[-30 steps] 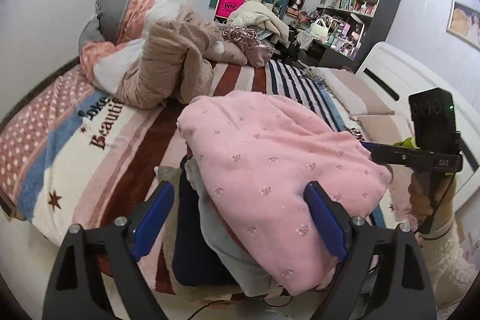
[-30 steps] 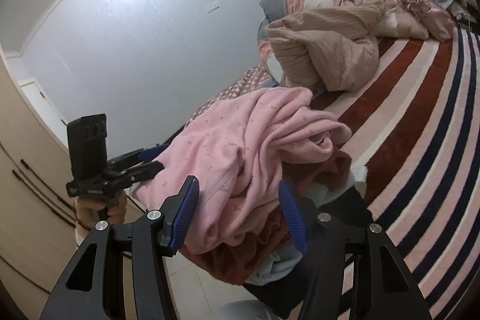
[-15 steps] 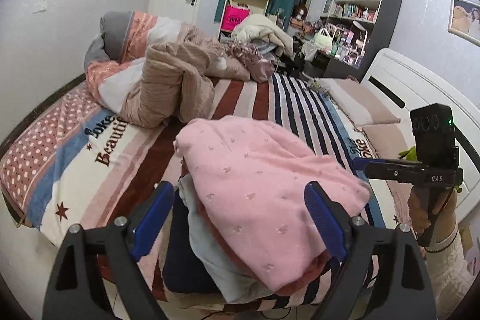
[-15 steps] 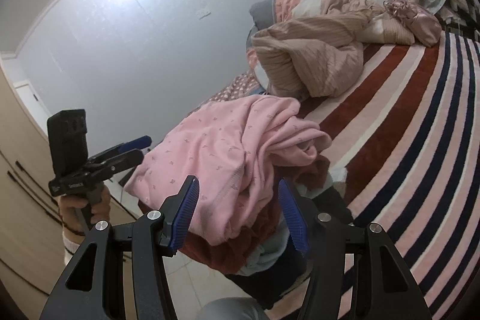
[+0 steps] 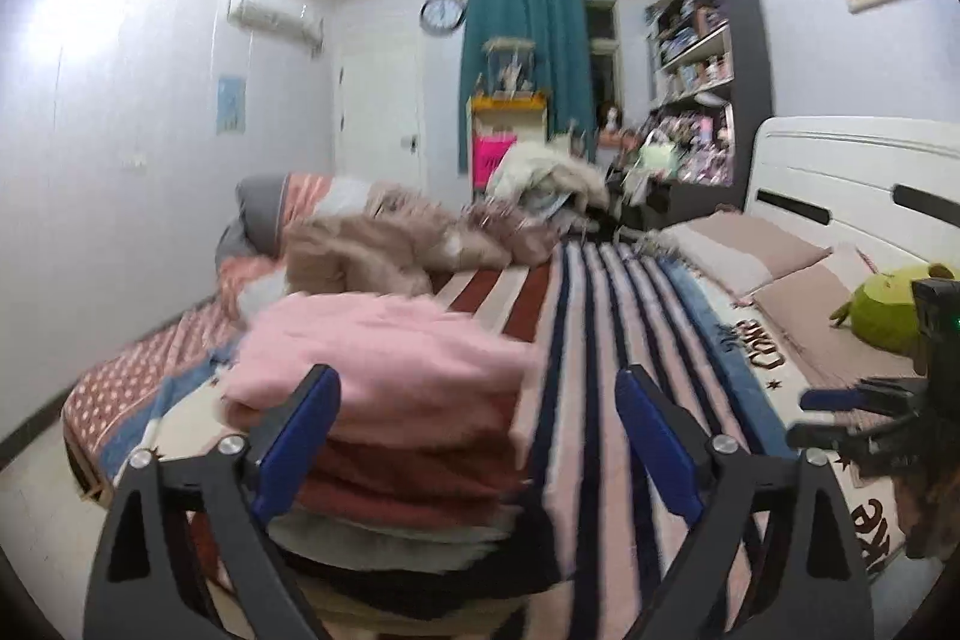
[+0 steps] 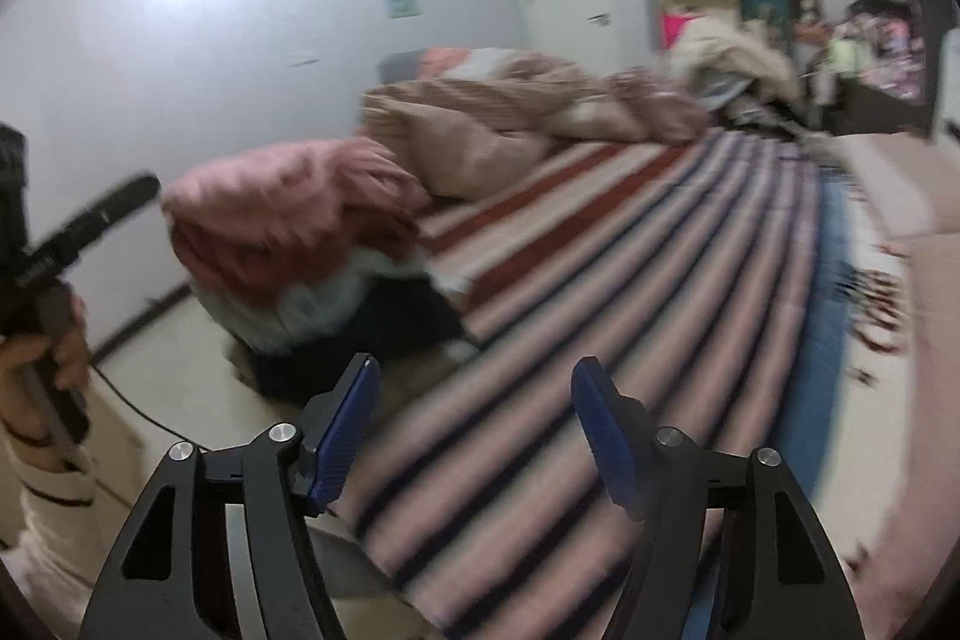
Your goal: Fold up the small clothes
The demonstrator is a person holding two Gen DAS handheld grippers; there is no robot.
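A stack of folded clothes with a pink garment (image 5: 384, 364) on top lies at the near left edge of the striped bed blanket (image 5: 606, 340); red, pale grey and black pieces show under it. My left gripper (image 5: 474, 430) hovers just before the stack's right end. Its jaws are opening wide, and no pad presses on cloth. In the right wrist view the same stack (image 6: 288, 220) sits to the left, blurred. My right gripper (image 6: 474, 436) is over bare striped blanket (image 6: 600, 310) with its jaws opening and nothing between them. Each gripper shows in the other's view: right gripper (image 5: 858, 412), left gripper (image 6: 90, 226).
A rumpled beige quilt (image 5: 372, 244) is heaped at the far side of the bed. Pillows (image 5: 750, 250), a green plush toy (image 5: 888, 304) and a white headboard (image 5: 840, 172) are to the right. A dark bookshelf (image 5: 708, 70) stands behind. Pale floor (image 6: 180, 316) lies left of the bed.
Both grippers have drawn back from the pink stack and swung right and level, so the stack now sits off to the left. Both pairs of jaws stand wider.
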